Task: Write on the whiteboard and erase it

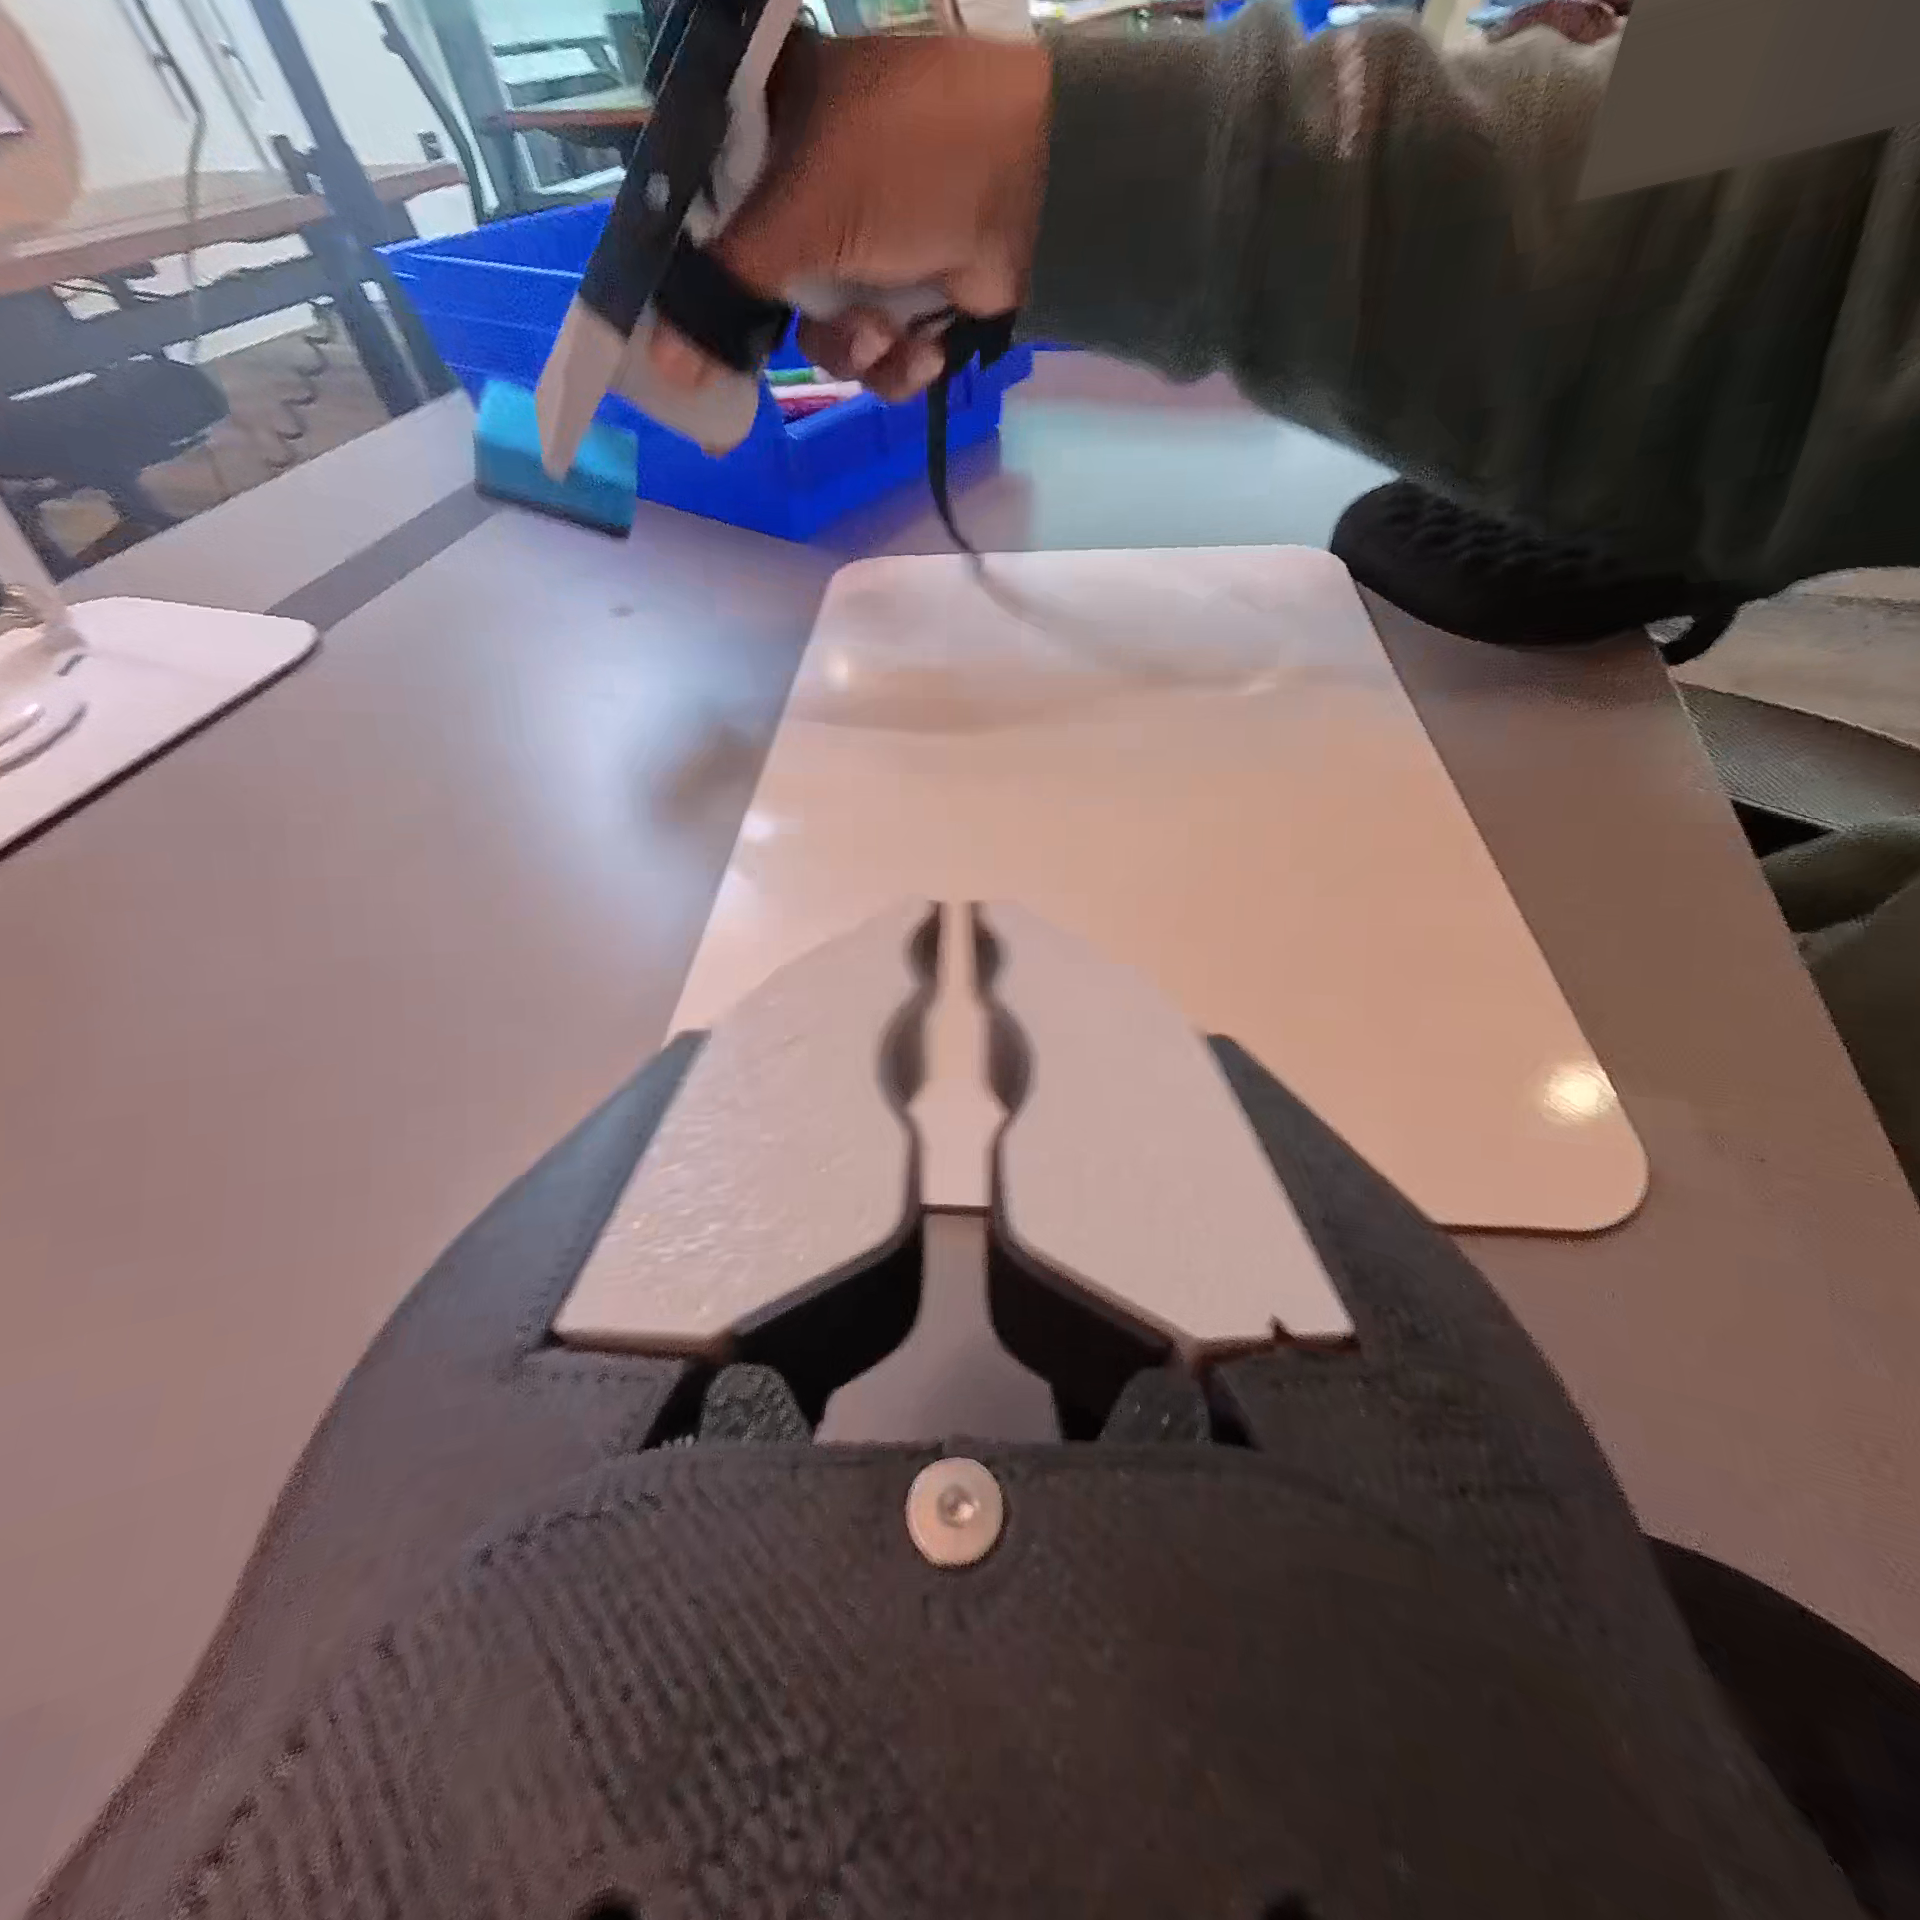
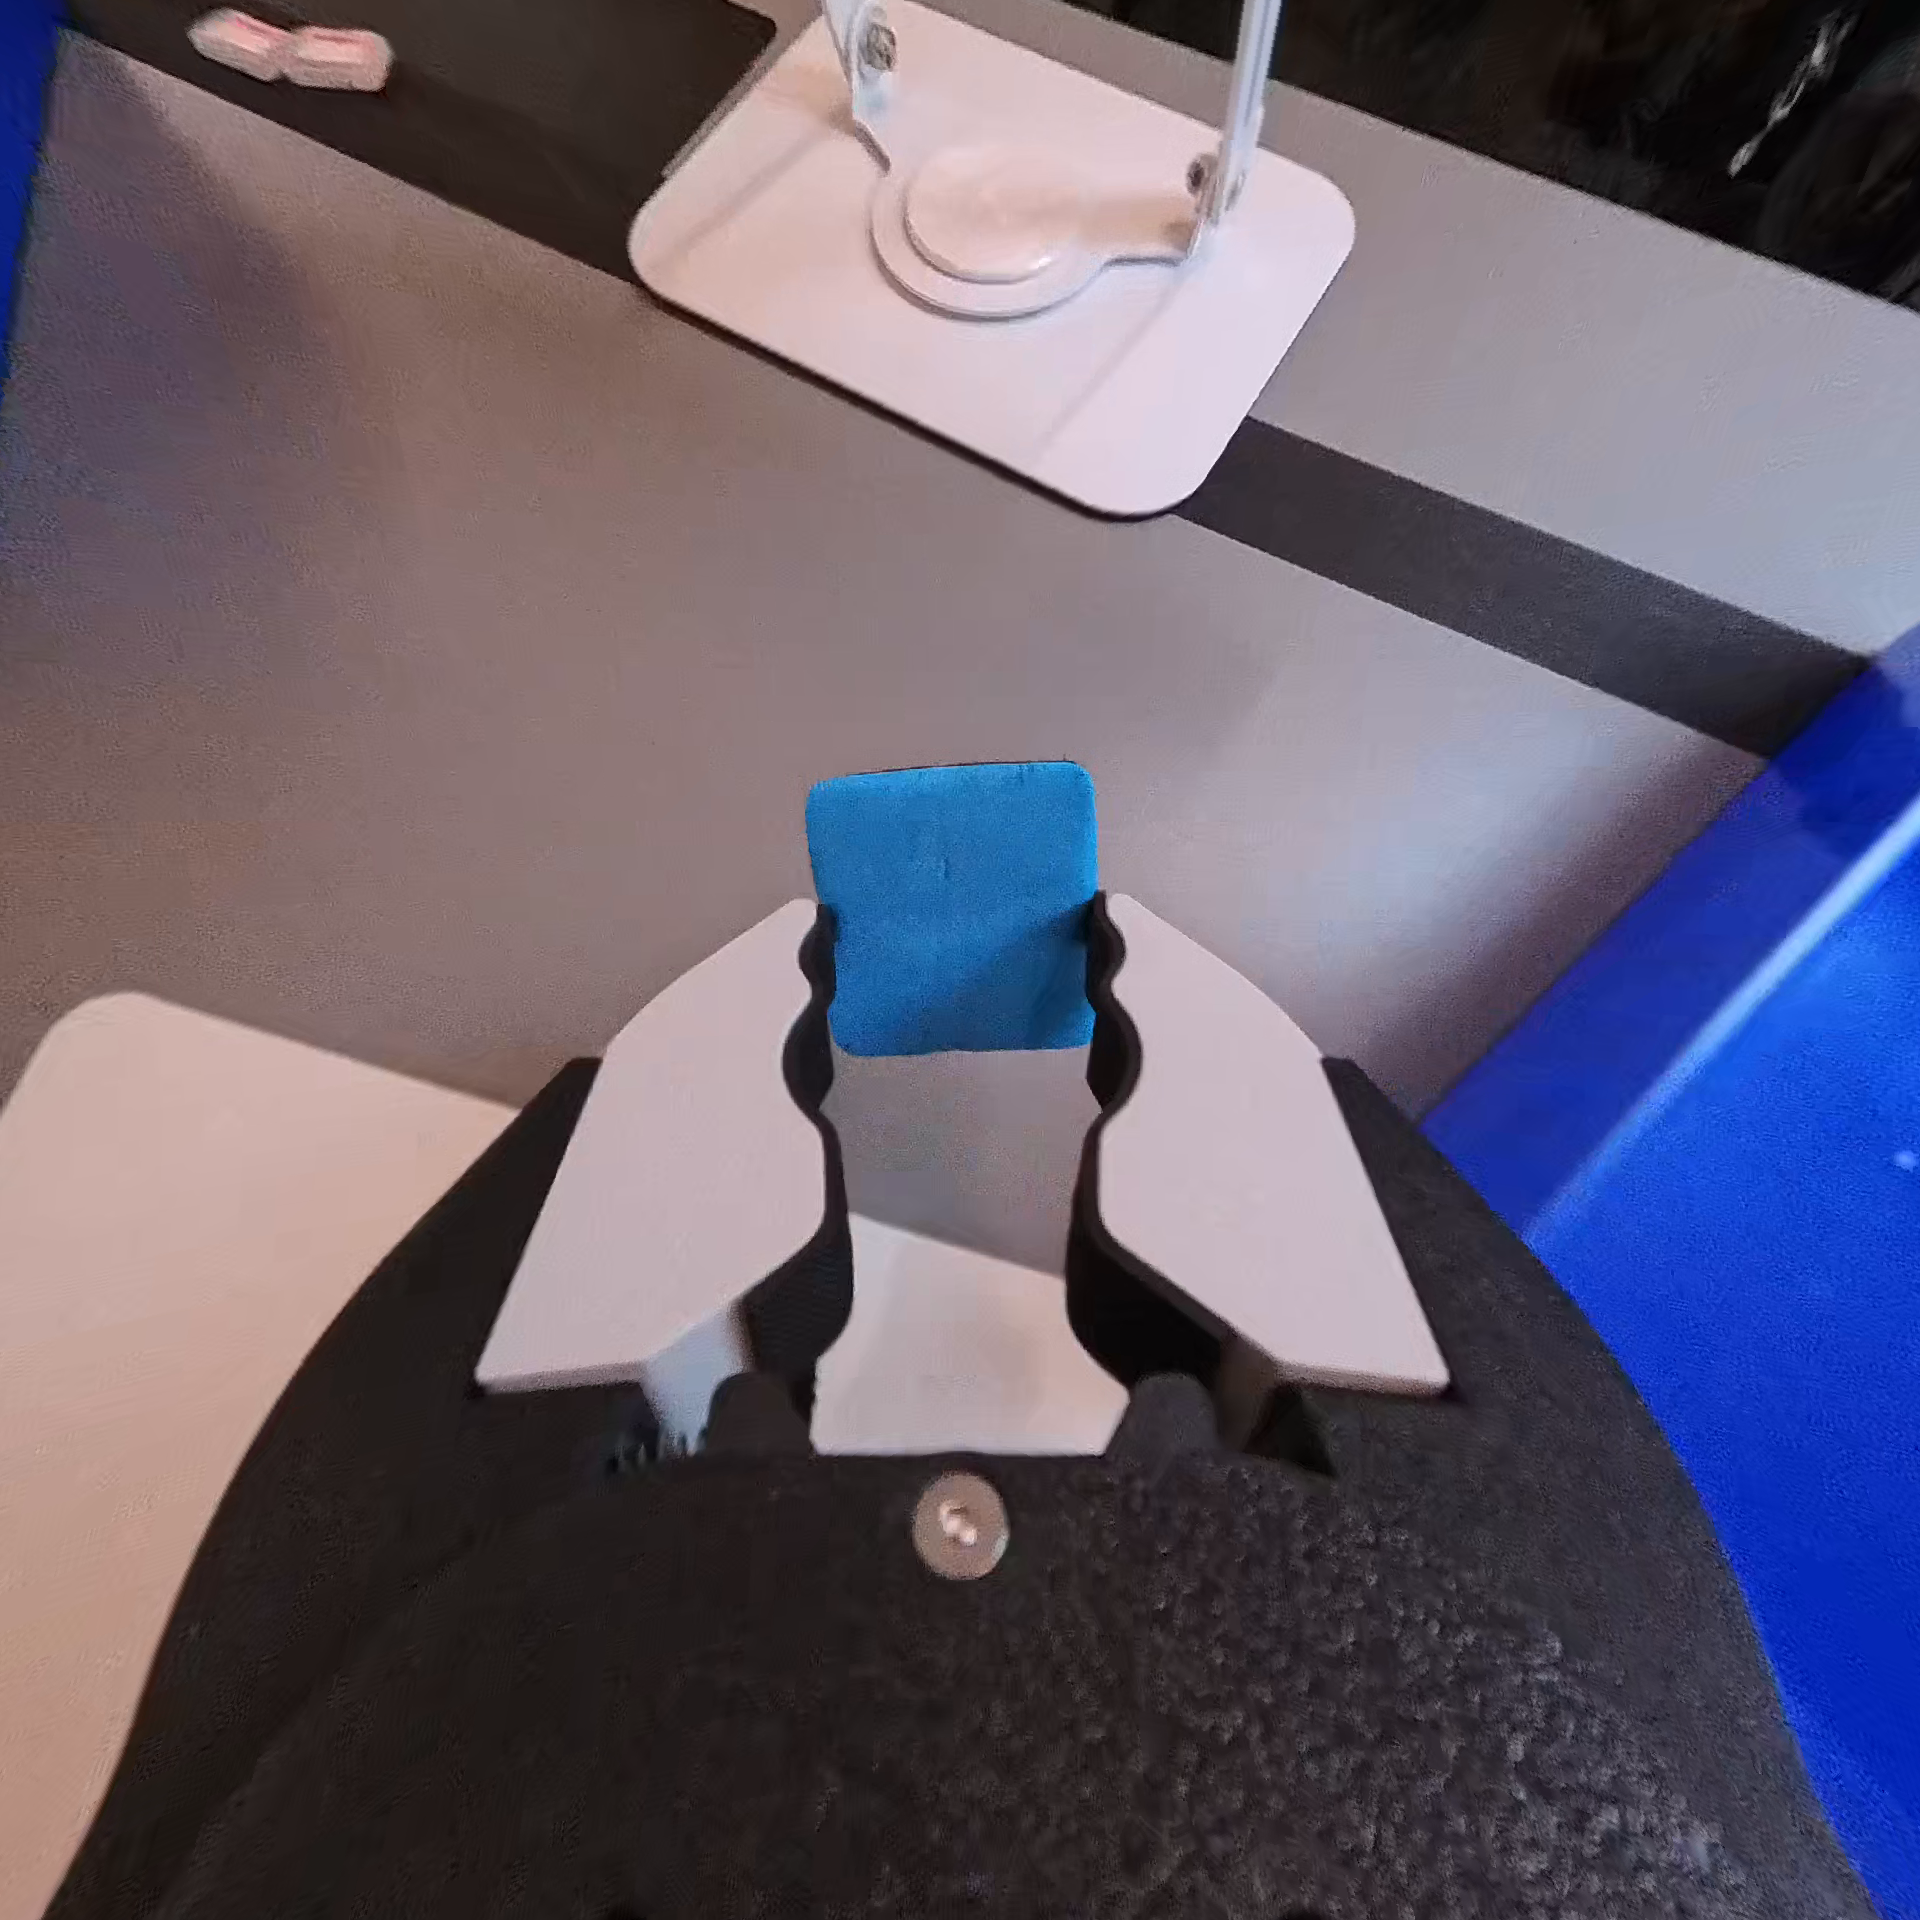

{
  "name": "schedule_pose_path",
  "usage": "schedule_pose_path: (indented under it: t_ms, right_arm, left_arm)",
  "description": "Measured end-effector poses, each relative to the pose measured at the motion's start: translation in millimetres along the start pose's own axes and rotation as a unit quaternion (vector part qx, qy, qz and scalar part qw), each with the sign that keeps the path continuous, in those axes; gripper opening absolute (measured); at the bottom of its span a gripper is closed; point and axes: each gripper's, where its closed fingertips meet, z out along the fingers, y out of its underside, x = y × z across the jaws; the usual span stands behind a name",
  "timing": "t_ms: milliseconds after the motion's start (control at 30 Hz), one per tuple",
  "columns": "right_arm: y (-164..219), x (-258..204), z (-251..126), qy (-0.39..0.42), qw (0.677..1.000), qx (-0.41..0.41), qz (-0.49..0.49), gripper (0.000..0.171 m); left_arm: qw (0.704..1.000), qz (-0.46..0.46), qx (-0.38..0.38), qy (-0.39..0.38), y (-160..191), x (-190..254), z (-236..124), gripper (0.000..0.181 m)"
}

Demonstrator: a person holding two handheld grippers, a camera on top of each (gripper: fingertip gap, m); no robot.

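Note:
The whiteboard (image 1: 1143, 831) lies flat on the grey table, and I see no writing on it. My left gripper (image 1: 956, 914) is shut and empty, its fingers low over the board's near end. My right gripper (image 2: 951, 914) has its fingers on both sides of the blue eraser (image 2: 951, 842), pads touching its edges. In the left wrist view the right gripper (image 1: 634, 457) is held by a hand at the far left of the board, and the eraser (image 1: 520, 473) rests on the table. A corner of the whiteboard (image 2: 208, 1195) shows at lower left of the right wrist view.
A blue bin (image 1: 499, 301) stands just behind the eraser; it also shows in the right wrist view (image 2: 1714, 1143). A white stand base (image 2: 987, 312) sits beyond; it is at far left in the left wrist view (image 1: 156, 665). A sleeved arm (image 1: 1455, 260) hangs over the board's far end. The tips of one gripper are about 25 cm away from the tips of the other.

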Motion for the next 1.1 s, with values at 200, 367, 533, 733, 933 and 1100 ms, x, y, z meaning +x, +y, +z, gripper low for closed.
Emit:
schedule_pose_path:
  t_ms: [200, 367, 533, 733, 933, 1100]
  right_arm:
    - [21, 24, 64, 0.056, 0.994, -0.091, 0.027, 0.047]
    - [10, 19, 47, 0.047, 0.998, -0.051, 0.0, 0.069]
    - [-39, 4, -31, -0.01, 0.991, 0.135, 0.001, 0.071]
    - [-3, -4, -83, -0.067, 0.986, 0.15, -0.039, 0.066]
    - [67, 44, -95, 0.026, 0.982, 0.123, -0.141, 0.068]
    - [95, 89, -89, 0.041, 0.985, 0.131, -0.1, 0.064]
  left_arm:
    - [1.0, -0.01, -0.015, -0.014, 9, -14, -5, 0.018]
    - [0.999, -0.022, -0.019, -0.034, 15, -30, -10, 0.03]
    - [0.997, -0.031, -0.015, -0.07, 15, -51, -16, 0.038]
    - [0.992, -0.017, -0.022, -0.122, 17, -76, -23, 0.034]
    - [0.969, 0.008, -0.03, -0.244, 16, -131, -65, 0.033]
    - [0.942, 0.002, -0.061, -0.329, 28, -168, -104, 0.034]
